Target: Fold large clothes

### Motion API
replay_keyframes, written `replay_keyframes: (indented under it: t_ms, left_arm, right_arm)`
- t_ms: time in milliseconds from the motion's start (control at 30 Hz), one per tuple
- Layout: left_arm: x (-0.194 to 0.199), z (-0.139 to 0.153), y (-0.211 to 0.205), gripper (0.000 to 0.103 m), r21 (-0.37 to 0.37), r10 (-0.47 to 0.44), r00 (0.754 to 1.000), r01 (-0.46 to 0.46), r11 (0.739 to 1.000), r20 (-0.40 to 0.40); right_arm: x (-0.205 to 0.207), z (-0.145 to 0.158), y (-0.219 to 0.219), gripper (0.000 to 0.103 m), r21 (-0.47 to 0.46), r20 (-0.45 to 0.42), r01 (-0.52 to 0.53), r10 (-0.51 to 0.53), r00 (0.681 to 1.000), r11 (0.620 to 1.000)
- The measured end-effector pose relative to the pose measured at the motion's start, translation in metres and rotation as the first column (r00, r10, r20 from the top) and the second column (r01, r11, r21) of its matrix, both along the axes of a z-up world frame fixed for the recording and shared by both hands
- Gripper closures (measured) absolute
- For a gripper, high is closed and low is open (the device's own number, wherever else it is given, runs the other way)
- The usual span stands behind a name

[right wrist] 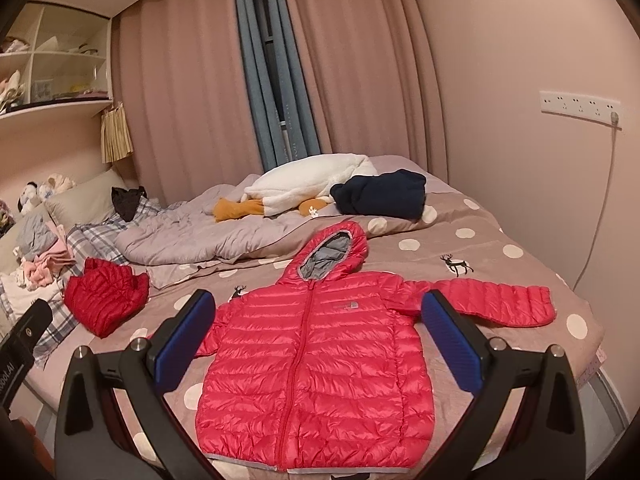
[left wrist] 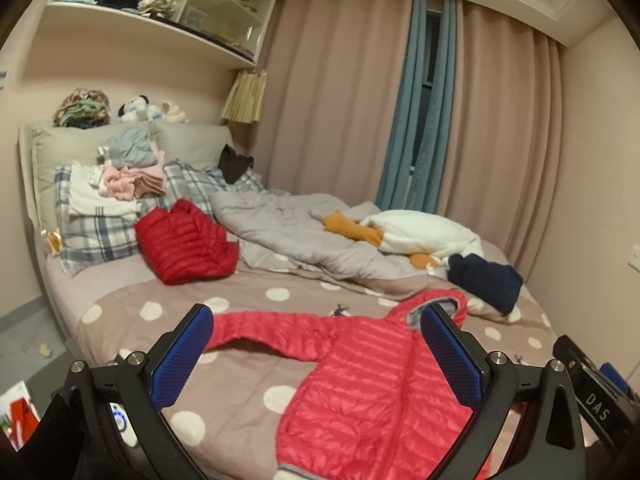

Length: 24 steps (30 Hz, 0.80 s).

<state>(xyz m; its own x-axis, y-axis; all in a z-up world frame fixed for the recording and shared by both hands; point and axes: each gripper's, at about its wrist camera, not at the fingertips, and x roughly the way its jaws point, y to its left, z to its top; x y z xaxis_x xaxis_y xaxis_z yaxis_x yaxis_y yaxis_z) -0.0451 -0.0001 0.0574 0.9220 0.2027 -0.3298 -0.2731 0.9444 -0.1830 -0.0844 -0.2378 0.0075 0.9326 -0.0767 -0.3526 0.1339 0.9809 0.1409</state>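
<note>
Right wrist alone shows pink jacket [right wrist: 316,368] zip; both grippers [left wrist: 316,356] [right wrist: 316,344] spread wide, empty.

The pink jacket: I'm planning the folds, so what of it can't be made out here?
- Pink jacket hem corners: right wrist view, the open right gripper fingers cover them.
- Chest logo: too small to read.
- One sleeve: left wrist view, behind the open left gripper finger.
- Back: against the bedspread.

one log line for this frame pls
stage: pre-fold | jacket: flat on bed, zipped, sleeves out, hood up | left gripper: open, above jacket | right gripper: open, above jacket | contact: none
</note>
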Motion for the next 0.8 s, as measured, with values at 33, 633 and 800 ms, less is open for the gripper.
replay_keyframes:
  t_ms: [33,633,800]
  left_arm:
    - [0.0,0.0,0.0,0.001,-0.002,-0.004,1.0,0.004,1.0,0.001]
    - [0.127,-0.047,0.081,0.001,-0.172,0.001,0.999,-0.008,0.985,-0.043]
    - [0.196,-0.123,0.145,0.001,-0.272,0.093,0.978,-0.142,0.952,-0.186]
  right_arm:
    - [-0.001,0.0,-0.002,0.0,0.002,0.0,0.001,-0.001,1.0,1.0]
    - [0.074,-0.021,-0.129,0.0,0.084,-0.097,0.125,-0.117,0.988,0.989]
    - [0.127,-0.059,-0.21,0.0,0.084,-0.211,0.343,-0.32,0.924,0.935]
